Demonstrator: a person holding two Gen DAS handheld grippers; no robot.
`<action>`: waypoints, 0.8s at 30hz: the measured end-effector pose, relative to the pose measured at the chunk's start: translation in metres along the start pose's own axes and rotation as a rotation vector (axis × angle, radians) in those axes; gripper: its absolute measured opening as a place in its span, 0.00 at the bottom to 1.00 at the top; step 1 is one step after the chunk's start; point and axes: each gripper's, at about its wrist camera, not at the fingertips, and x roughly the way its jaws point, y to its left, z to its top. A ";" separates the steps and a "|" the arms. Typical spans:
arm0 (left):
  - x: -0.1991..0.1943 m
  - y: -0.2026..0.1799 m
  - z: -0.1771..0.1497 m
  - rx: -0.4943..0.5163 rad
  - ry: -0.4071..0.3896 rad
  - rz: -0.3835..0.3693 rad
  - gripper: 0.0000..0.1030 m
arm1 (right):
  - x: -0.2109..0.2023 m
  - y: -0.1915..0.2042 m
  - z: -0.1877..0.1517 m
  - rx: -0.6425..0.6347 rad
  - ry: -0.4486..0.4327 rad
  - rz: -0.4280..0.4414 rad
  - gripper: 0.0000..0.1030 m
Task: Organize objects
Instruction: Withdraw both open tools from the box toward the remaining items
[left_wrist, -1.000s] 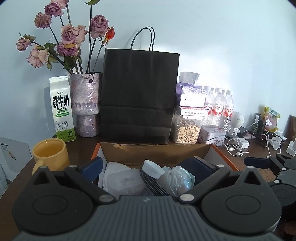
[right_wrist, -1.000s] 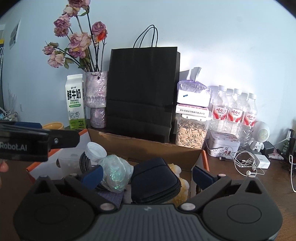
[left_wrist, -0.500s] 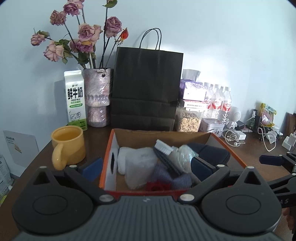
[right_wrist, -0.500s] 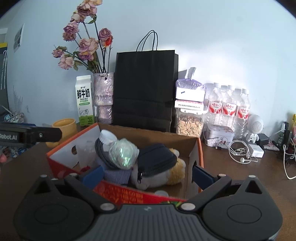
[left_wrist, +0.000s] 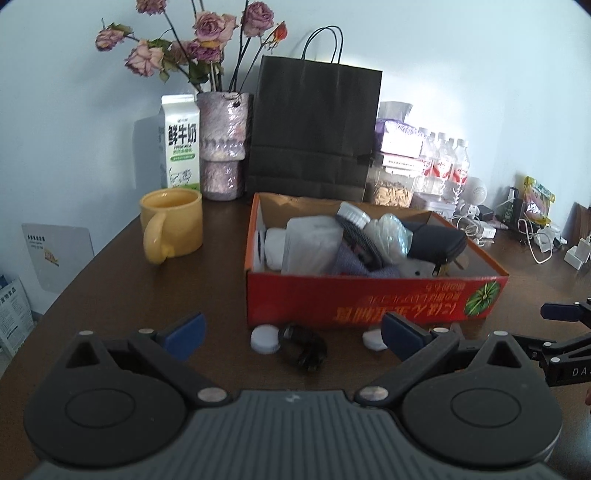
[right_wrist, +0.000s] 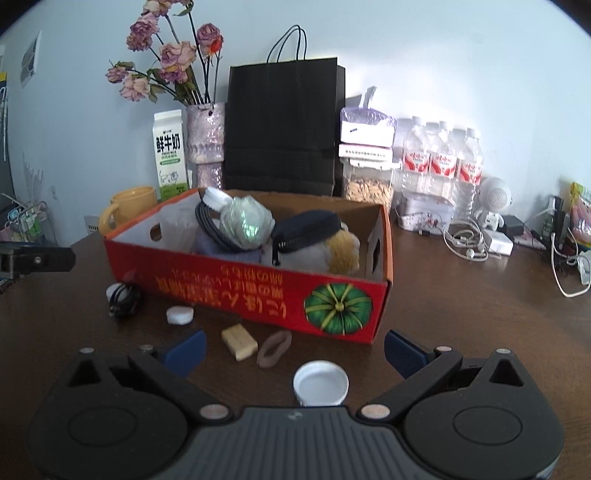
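A red cardboard box (left_wrist: 373, 299) (right_wrist: 258, 288) sits on the dark table, filled with a white container (left_wrist: 310, 243), a clear bottle (right_wrist: 243, 221), a dark pouch (right_wrist: 306, 229) and a plush toy (right_wrist: 332, 251). In front of it lie a black cable bundle (left_wrist: 304, 345) (right_wrist: 123, 299), a small white disc (left_wrist: 264, 338) (right_wrist: 180, 315), a tan block (right_wrist: 239, 340), a brown hair tie (right_wrist: 274, 348) and a white cap (right_wrist: 320, 384). My left gripper (left_wrist: 291, 336) is open just before the cable. My right gripper (right_wrist: 293, 350) is open around the hair tie and cap.
A yellow mug (left_wrist: 171, 225) stands left of the box. Behind it are a milk carton (left_wrist: 181, 142), a vase of dried roses (left_wrist: 223, 144), a black paper bag (left_wrist: 314, 129), a jar of seeds (right_wrist: 367, 188), water bottles (right_wrist: 441, 158) and cables (right_wrist: 465, 240).
Both grippers have pulled back from over the box towards the table's near side. The box front and the small items lying before it have come into view.
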 end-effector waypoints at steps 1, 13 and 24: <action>-0.002 0.001 -0.003 -0.001 0.005 0.004 1.00 | -0.001 0.000 -0.003 0.000 0.006 0.000 1.00; -0.014 0.013 -0.029 -0.015 0.057 0.026 1.00 | -0.003 -0.007 -0.030 0.033 0.061 -0.012 1.00; -0.012 0.013 -0.034 -0.025 0.069 0.016 1.00 | 0.008 -0.014 -0.032 0.046 0.075 -0.020 0.89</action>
